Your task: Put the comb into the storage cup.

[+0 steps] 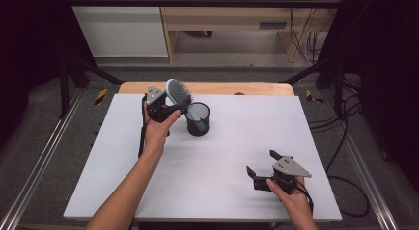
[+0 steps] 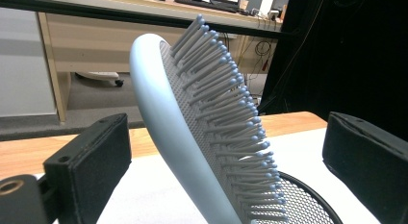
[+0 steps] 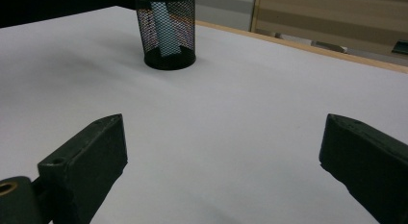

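Matte white sheeting covering the wood-edged worktop [image 1: 217, 156], grey carpet and pale wooden furniture lying beyond. Standing handle-down in the black wire-mesh cup [image 1: 198, 119], leaning out over its rim: the pale blue oval hairbrush [image 1: 178, 92] with its rows of ball-tipped bristles. Flanking that brush without touching, jaws spread: the left gripper [image 1: 170, 107]; resting near the front right edge, jaws likewise spread over bare sheeting: the right gripper [image 1: 262, 163].

**Clearance around the cup and grippers**

Mesh cup [image 1: 198, 119] stands at table [image 1: 237, 141] rear-left; hairbrush [image 1: 178, 92] leans out of its mouth, blocking entry from above. Left gripper [image 1: 170, 110] sits just beside the cup's left, jaws spread either side of the brush, not touching. Wide bare surface between cup and right gripper [image 1: 262, 163], near the front edge, jaws apart.
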`<state>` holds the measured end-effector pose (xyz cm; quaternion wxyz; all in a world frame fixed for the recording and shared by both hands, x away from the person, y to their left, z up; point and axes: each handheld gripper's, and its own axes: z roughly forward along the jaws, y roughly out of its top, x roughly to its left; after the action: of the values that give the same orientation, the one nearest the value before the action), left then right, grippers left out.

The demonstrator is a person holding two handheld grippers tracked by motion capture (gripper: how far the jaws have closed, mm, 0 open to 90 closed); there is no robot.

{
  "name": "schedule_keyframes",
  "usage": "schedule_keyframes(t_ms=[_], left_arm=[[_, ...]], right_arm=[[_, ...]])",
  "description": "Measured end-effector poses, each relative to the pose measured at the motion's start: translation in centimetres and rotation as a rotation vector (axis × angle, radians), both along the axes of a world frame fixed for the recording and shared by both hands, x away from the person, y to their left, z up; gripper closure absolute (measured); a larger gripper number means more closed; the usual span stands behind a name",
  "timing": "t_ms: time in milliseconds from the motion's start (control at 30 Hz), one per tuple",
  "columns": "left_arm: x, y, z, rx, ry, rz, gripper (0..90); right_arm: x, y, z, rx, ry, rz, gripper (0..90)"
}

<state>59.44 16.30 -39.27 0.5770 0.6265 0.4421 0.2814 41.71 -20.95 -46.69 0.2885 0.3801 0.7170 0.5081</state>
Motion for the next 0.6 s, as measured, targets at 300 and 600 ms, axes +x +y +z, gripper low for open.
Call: schedule_keyframes(t_ms=[300, 600], left_arm=[[-0.20, 0.17, -0.11, -0.005, -0.004, -0.001, 2.9], [-0.58, 0.02, -0.24, 0.007, -0.014, -0.010, 2.7]], right_arm=[[-0.02, 0.03, -0.01, 0.001, 0.002, 0.000, 3.1], [-0.01, 0.03, -0.02, -0.001, 0.003, 0.000, 3.1]])
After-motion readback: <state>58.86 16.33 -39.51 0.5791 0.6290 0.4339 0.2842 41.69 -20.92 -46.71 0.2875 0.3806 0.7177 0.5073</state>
